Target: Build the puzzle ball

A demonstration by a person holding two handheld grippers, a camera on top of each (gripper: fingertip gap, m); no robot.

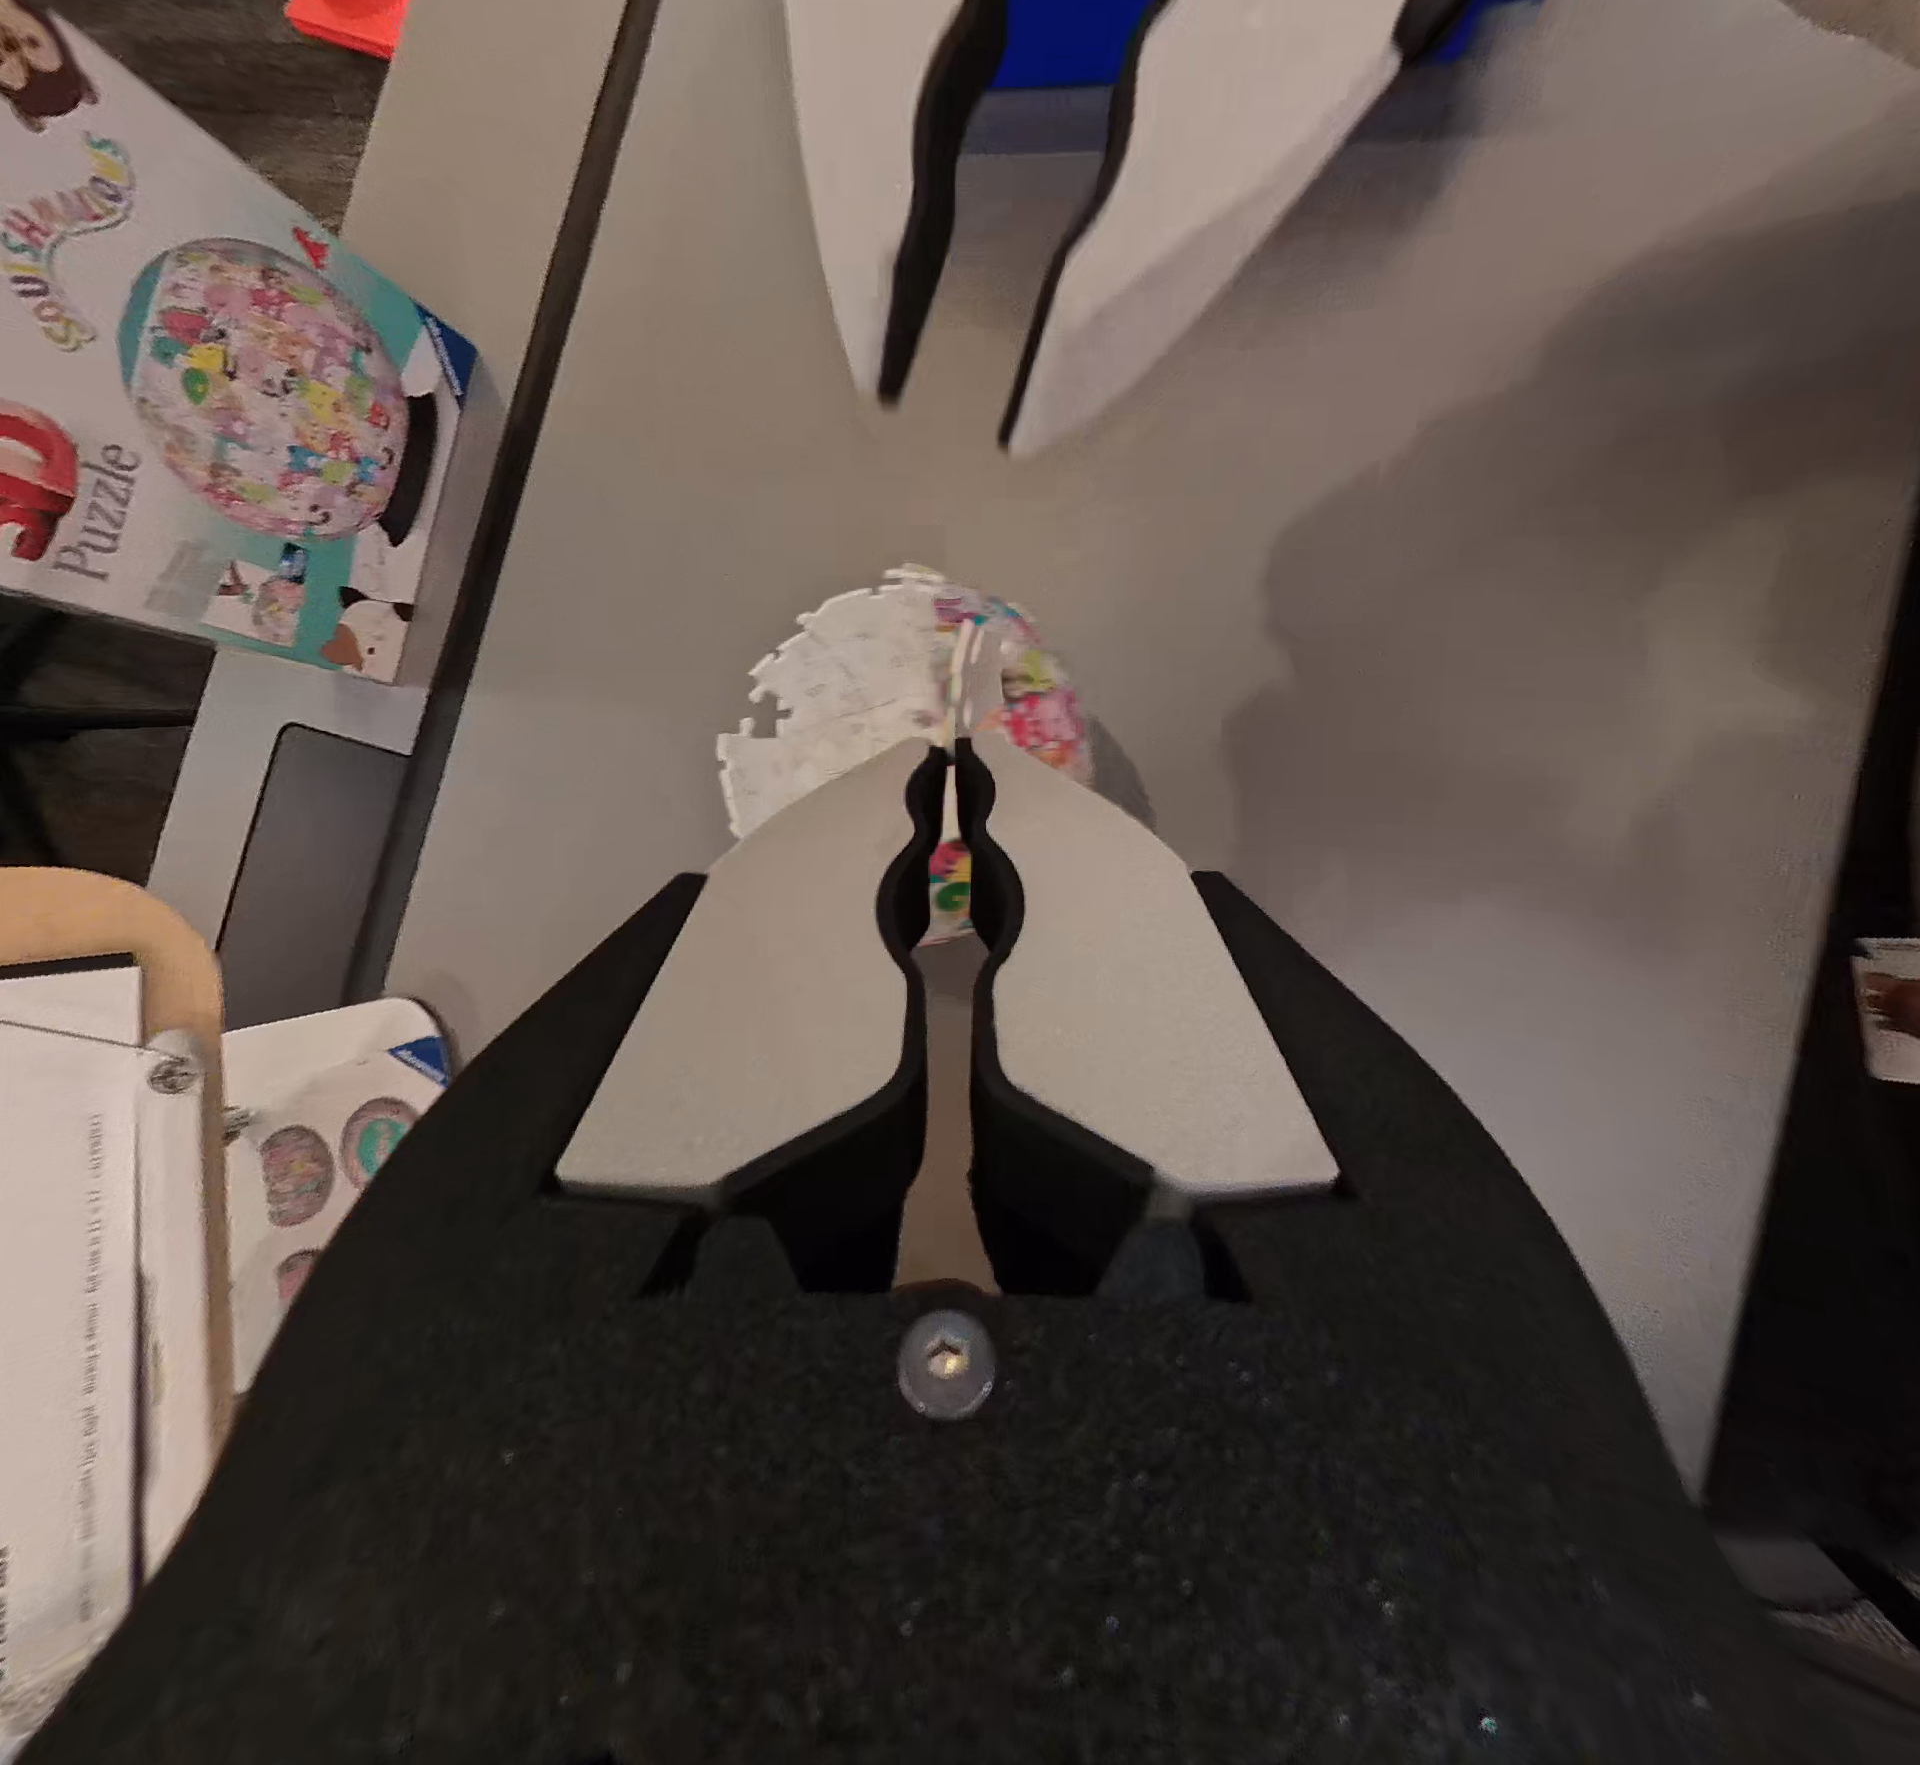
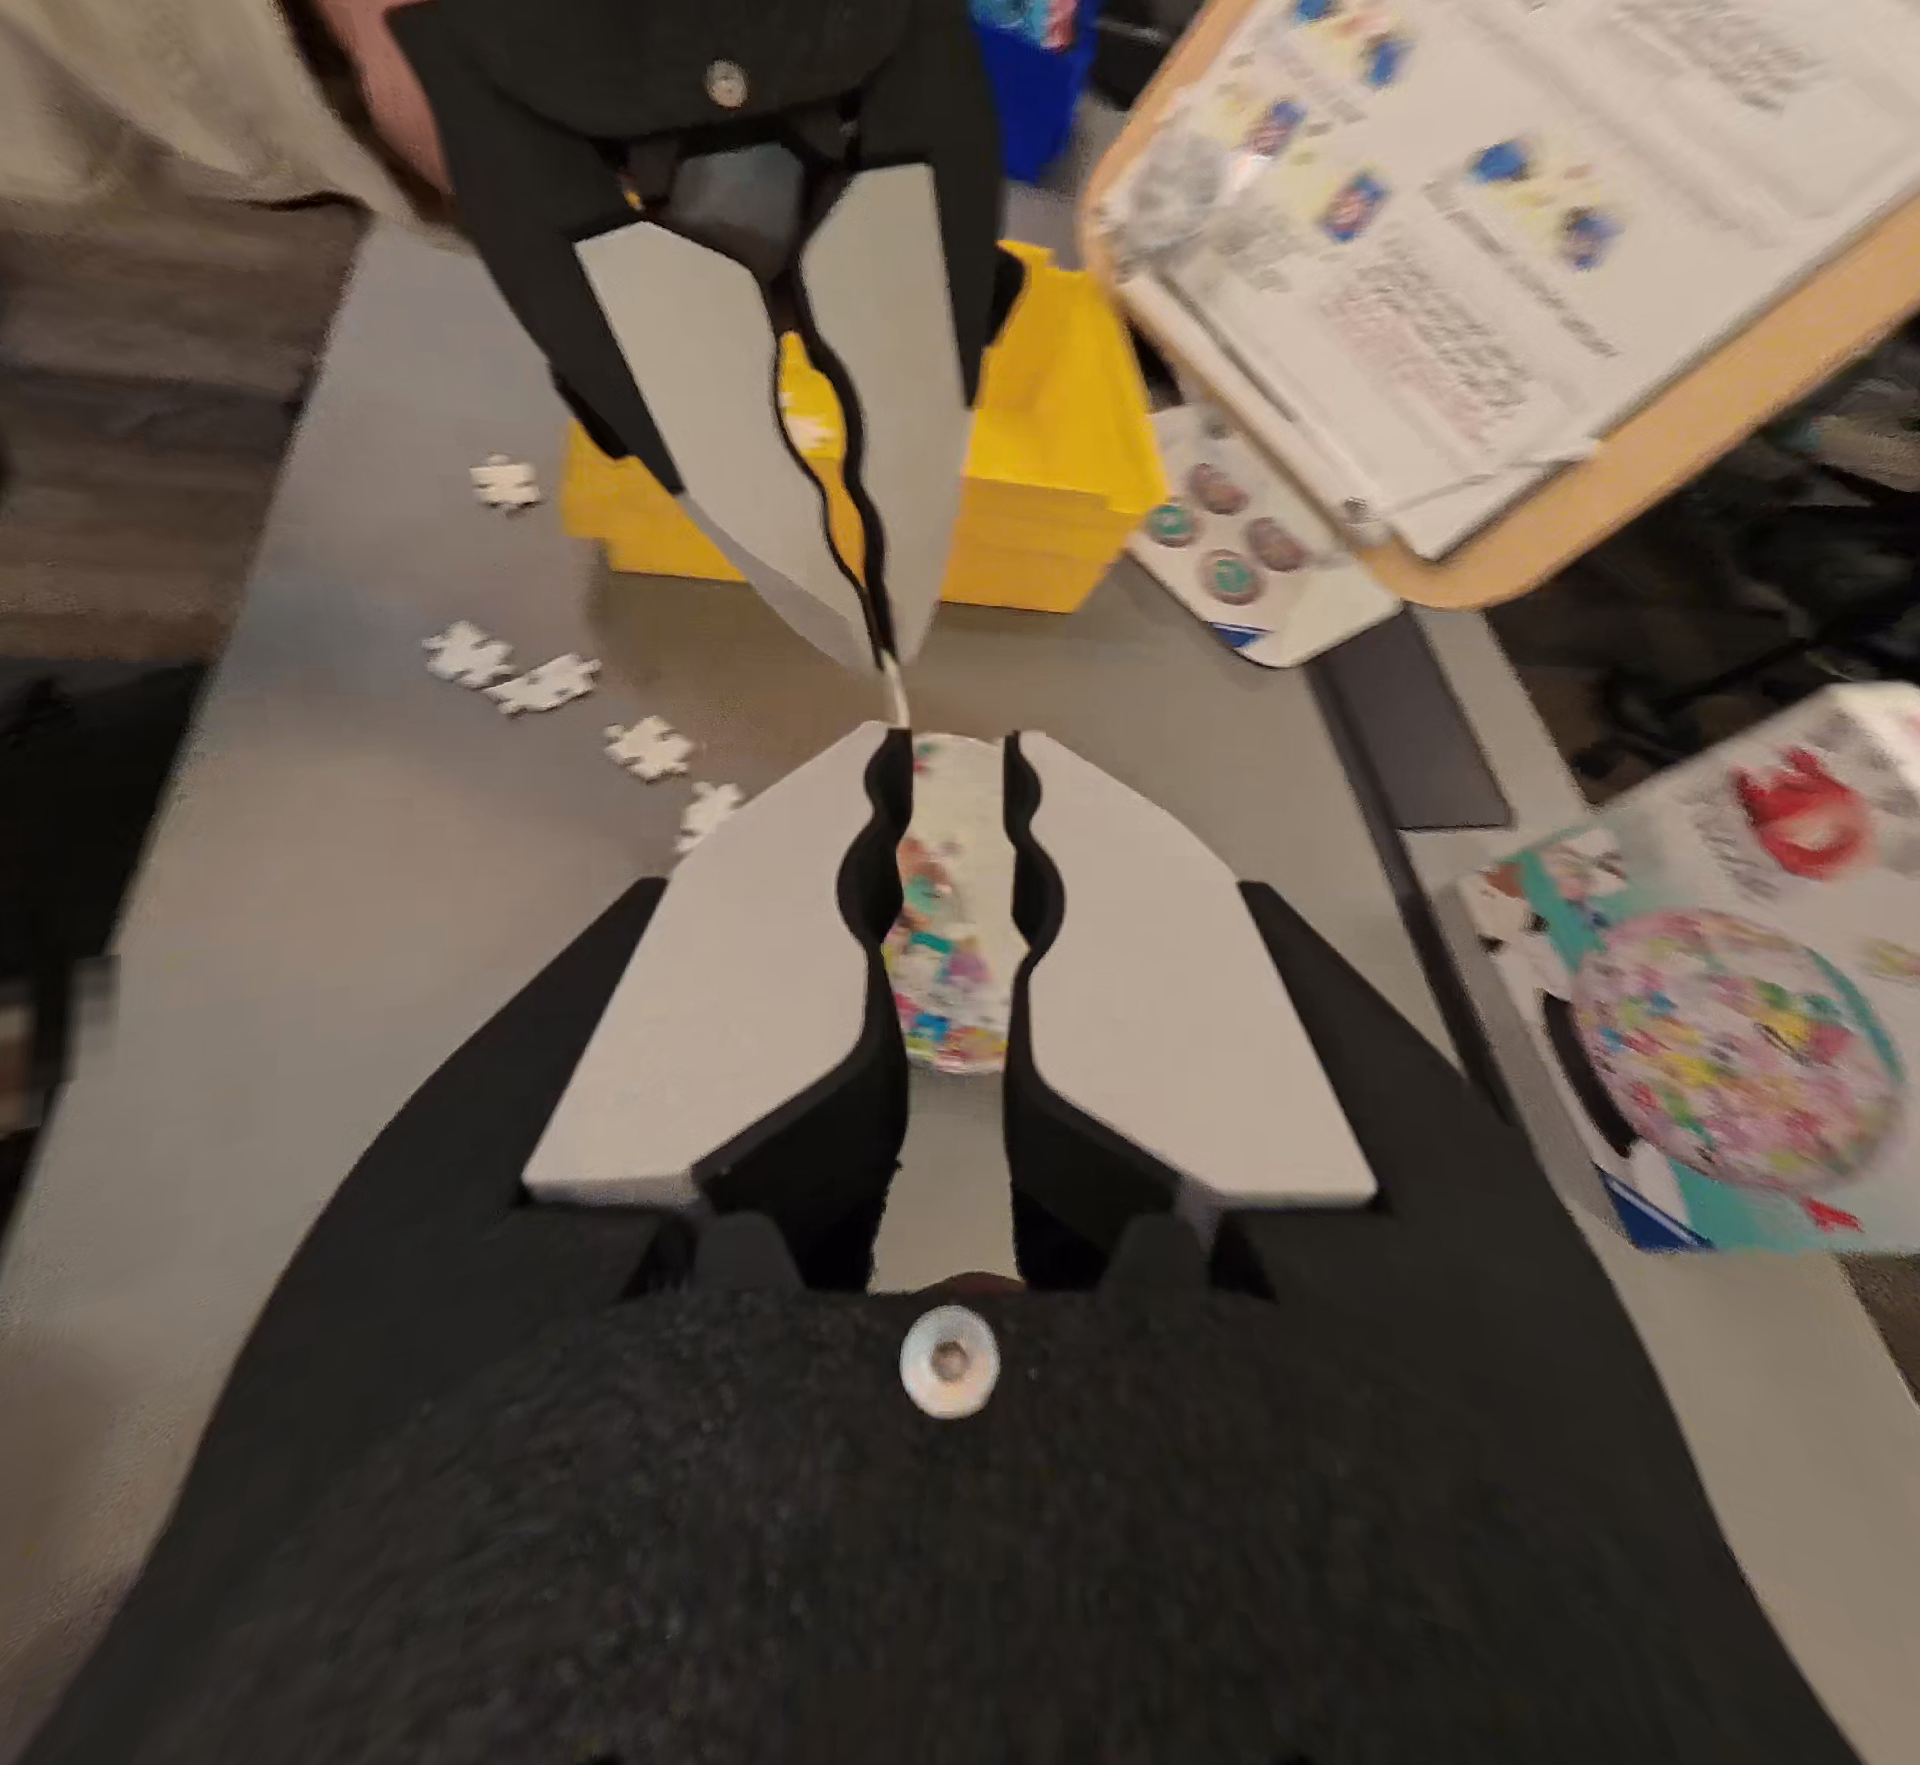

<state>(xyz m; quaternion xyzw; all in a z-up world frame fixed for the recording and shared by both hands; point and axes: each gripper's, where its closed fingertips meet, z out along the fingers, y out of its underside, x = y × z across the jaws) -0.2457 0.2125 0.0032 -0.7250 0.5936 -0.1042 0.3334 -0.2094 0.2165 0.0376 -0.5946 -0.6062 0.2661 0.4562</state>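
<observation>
The partly built puzzle ball (image 1: 862,676) is a curved shell, white inside and colourful outside. My left gripper (image 1: 951,754) is shut on the shell's edge and holds it over the grey table (image 1: 1507,780). In the right wrist view the left gripper (image 2: 883,655) comes in from the top, pinching the thin white rim, and the ball's colourful side (image 2: 945,946) shows between my right fingers. My right gripper (image 2: 958,749) is slightly open and empty, tip to tip with the left one. In the left wrist view it (image 1: 948,422) hangs just beyond the ball without touching it.
Several loose white pieces (image 2: 545,681) lie on the table left of the grippers. A yellow bin (image 2: 1049,510) stands behind them. The puzzle box (image 2: 1714,988) is at the right, a clipboard with instruction sheets (image 2: 1507,209) above it. A blue bin (image 1: 1070,11) is beyond. My hands' fingertips stand some 5 cm from each other.
</observation>
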